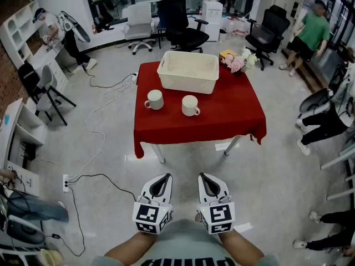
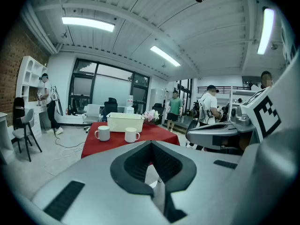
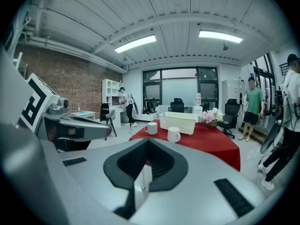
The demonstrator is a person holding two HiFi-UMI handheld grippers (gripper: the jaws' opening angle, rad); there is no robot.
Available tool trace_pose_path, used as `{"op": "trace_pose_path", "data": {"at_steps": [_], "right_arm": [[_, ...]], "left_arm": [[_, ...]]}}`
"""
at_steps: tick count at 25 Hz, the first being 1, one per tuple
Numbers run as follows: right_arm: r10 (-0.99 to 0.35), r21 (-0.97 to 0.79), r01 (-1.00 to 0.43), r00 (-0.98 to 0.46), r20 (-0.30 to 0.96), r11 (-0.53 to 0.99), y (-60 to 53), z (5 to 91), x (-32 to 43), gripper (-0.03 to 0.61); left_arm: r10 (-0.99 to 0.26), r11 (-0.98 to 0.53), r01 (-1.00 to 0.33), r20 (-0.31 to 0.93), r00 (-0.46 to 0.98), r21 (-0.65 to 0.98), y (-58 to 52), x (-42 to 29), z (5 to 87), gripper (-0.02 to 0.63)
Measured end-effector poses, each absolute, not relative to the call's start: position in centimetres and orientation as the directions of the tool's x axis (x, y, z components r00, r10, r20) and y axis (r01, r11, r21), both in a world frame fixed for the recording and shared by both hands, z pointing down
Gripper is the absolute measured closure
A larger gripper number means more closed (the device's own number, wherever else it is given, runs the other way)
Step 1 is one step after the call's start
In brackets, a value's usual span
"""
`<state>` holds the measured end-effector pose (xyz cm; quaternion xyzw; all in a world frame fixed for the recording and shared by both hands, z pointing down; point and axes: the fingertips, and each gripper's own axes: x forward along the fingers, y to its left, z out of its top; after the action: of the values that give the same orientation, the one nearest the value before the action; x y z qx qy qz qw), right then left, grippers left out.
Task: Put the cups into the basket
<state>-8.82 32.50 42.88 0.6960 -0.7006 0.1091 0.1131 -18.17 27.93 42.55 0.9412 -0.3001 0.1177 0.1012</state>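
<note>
Two white cups stand on the red-clothed table [image 1: 222, 118]: the left cup [image 1: 155, 99] and the right cup [image 1: 190, 105]. Behind them sits a cream basket [image 1: 188, 83] with nothing visible in it. My left gripper [image 1: 165, 177] and right gripper [image 1: 202, 177] hang side by side near my body, over the floor and well short of the table. Both are shut and hold nothing. In the left gripper view, beyond the shut gripper [image 2: 151, 143], are the cups [image 2: 102, 133] [image 2: 131, 134] and the basket [image 2: 124, 122]. The right gripper view shows the shut gripper [image 3: 148, 140], the cups [image 3: 151, 128] [image 3: 173, 134] and the basket [image 3: 177, 121].
Pink flowers [image 1: 238, 61] stand at the table's back right corner. Black office chairs [image 1: 183, 24] [image 1: 267, 32] and a person in green [image 1: 308, 35] are behind. Cables and a power strip [image 1: 65, 182] lie on the floor at left. White shelves [image 1: 16, 32] line the left wall.
</note>
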Motion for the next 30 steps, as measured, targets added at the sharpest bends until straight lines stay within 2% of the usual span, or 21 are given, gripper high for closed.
{"op": "trace_pose_path", "data": {"at_steps": [21,30], "right_arm": [[-0.949,-0.005,-0.999,0.033,0.314,-0.036,31.1,42.5,-10.6,0.568],[-0.947,-0.012,-0.997,0.074,0.313,-0.082,29.8,42.2,-13.7,0.568]], "left_arm": [[-0.516,-0.815,-0.565,0.277,0.81,0.133,26.4,-20.6,42.7,0.611],[-0.489,-0.83,-0.536,0.26,0.833,0.153,24.9,-23.7,42.6,0.611]]}}
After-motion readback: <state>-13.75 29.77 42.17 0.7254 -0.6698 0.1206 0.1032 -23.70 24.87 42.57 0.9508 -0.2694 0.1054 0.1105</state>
